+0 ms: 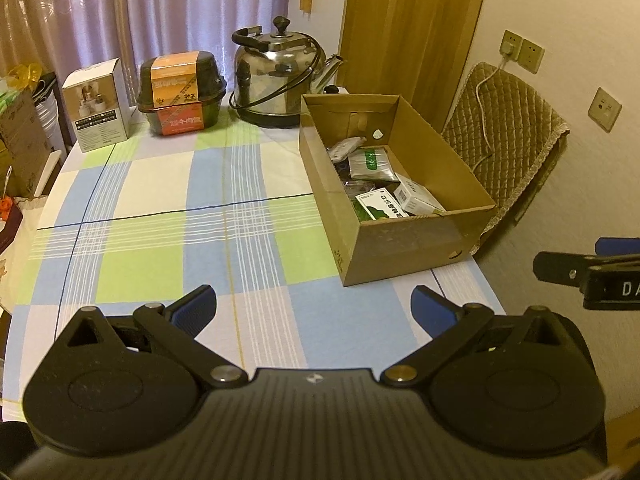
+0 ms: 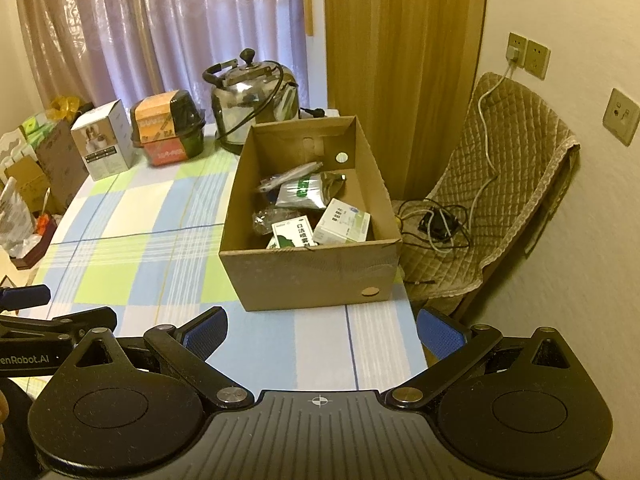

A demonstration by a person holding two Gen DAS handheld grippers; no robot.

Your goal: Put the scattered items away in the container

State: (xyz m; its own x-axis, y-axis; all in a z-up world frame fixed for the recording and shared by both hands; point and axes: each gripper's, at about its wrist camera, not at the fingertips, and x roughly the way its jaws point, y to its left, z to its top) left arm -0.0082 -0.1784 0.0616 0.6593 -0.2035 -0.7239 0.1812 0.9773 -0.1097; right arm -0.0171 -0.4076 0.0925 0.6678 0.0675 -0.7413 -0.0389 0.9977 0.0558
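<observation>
1. I see the cardboard box (image 2: 308, 272) standing open-topped on the checked tablecloth (image 2: 132, 240), at the table's right edge, close to the near corner.
2. Inside it lie a green-and-white medicine carton (image 2: 294, 236), a white carton (image 2: 342, 224) beside it, a silver foil pouch (image 2: 306, 192) behind them, a dark wrapped item (image 2: 270, 218) to the left and a slim pale packet (image 2: 290, 174) toward the back. They overlap one another loosely.
3. My right gripper (image 2: 322, 334) hangs above the near edge of the table, short of the box; its blue-padded fingers (image 2: 204, 334) stand wide apart and hold nothing.
4. My left gripper (image 1: 314, 310) sits to the left of the box, also over the cloth, fingers (image 1: 194, 308) spread wide and empty.
5. At the far edge stand a steel kettle (image 1: 278, 76), a black lidded food tub (image 1: 182, 92) with an orange sleeve and a small white product box (image 1: 100, 104), in a row, well apart from the cardboard box.
6. A quilted chair cover (image 2: 508, 184) hangs just right of the table, with a cable (image 2: 486, 120) running to a wall socket (image 2: 516, 50).
</observation>
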